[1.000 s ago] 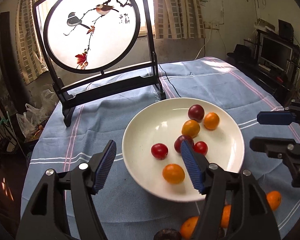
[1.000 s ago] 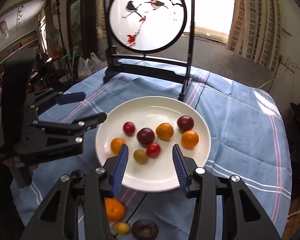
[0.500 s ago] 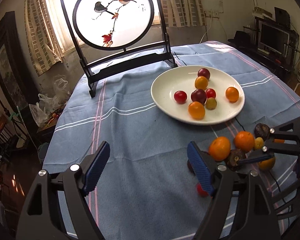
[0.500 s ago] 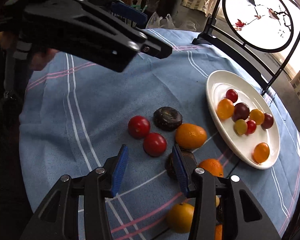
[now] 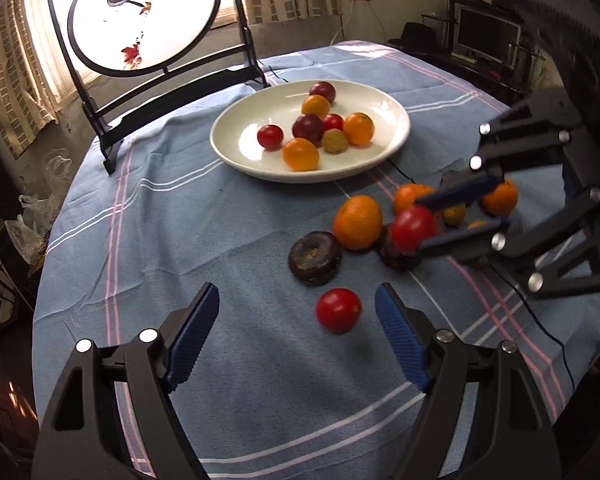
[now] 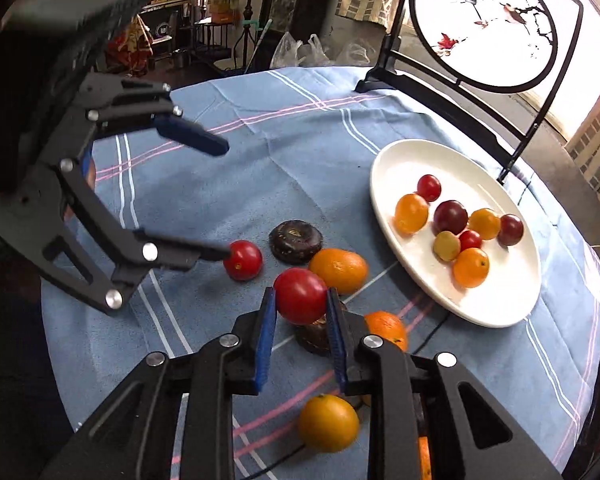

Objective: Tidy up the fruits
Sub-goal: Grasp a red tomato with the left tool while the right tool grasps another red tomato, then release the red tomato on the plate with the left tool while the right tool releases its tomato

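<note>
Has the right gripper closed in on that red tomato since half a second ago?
Yes. The right gripper advanced toward the white plate and now clamps the red tomato.

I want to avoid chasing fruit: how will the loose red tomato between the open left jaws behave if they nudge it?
The red tomato is round and glossy, so it probably rolls on the flat tablecloth. It likely slips from an off-centre squeeze.
</note>
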Available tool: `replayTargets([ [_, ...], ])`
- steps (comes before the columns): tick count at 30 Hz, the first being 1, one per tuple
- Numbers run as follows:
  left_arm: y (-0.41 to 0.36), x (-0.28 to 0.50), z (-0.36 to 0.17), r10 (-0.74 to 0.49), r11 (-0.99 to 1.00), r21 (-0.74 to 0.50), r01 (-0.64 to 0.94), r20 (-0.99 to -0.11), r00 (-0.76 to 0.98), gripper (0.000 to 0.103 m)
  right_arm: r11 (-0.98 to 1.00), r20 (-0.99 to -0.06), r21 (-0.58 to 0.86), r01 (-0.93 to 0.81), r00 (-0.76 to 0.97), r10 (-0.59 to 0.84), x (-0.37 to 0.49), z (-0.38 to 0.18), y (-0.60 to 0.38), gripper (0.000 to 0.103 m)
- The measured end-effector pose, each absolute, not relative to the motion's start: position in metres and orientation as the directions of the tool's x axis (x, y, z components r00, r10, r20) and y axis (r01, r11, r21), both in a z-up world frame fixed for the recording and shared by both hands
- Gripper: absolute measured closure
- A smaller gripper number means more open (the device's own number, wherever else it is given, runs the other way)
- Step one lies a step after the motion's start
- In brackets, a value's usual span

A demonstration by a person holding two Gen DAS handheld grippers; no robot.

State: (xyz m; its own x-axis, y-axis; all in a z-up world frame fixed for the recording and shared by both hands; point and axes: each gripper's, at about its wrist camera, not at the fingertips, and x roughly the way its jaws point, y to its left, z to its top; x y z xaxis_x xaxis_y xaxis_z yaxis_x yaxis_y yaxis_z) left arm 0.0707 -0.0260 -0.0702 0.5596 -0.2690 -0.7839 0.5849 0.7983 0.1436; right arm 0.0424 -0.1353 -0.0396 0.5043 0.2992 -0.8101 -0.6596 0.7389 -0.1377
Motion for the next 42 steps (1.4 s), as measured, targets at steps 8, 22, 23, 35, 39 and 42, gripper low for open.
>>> replayTargets([
  [8, -0.05, 0.076, -0.101, -0.243, 0.793, 0.128, 0.596, -0.83, 0.503, 0.057, 0.768, -0.82, -0.116, -0.629, 0.497, 0.283, 0.036, -0.048, -0.152, 0.078],
  [22, -0.053, 0.104, -0.025, -0.273, 0.84, 0.148, 0.522, -0.716, 0.643, 0.074, 0.859, -0.724, -0.106, -0.502, 0.631, 0.28, 0.059, -0.003, -0.195, 0.078],
  [23, -0.057, 0.112, -0.017, -0.272, 0.849, 0.152, 0.507, -0.697, 0.664, 0.074, 0.872, -0.707, -0.102, -0.479, 0.652, 0.275, 0.065, 0.004, -0.199, 0.078],
  [35, -0.116, 0.22, -0.015, -0.19, 0.914, 0.15, 0.376, -0.662, 0.725, 0.074, 0.957, -0.682, -0.037, -0.288, 0.708, 0.187, 0.164, 0.008, -0.236, 0.077],
  [39, -0.121, 0.242, -0.037, -0.172, 0.913, 0.153, 0.377, -0.695, 0.698, 0.074, 0.964, -0.711, -0.026, -0.264, 0.683, 0.168, 0.19, -0.011, -0.243, 0.076],
  [42, -0.122, 0.254, -0.047, -0.16, 0.913, 0.158, 0.376, -0.709, 0.687, 0.074, 0.968, -0.725, -0.017, -0.252, 0.669, 0.162, 0.203, -0.022, -0.247, 0.076],
])
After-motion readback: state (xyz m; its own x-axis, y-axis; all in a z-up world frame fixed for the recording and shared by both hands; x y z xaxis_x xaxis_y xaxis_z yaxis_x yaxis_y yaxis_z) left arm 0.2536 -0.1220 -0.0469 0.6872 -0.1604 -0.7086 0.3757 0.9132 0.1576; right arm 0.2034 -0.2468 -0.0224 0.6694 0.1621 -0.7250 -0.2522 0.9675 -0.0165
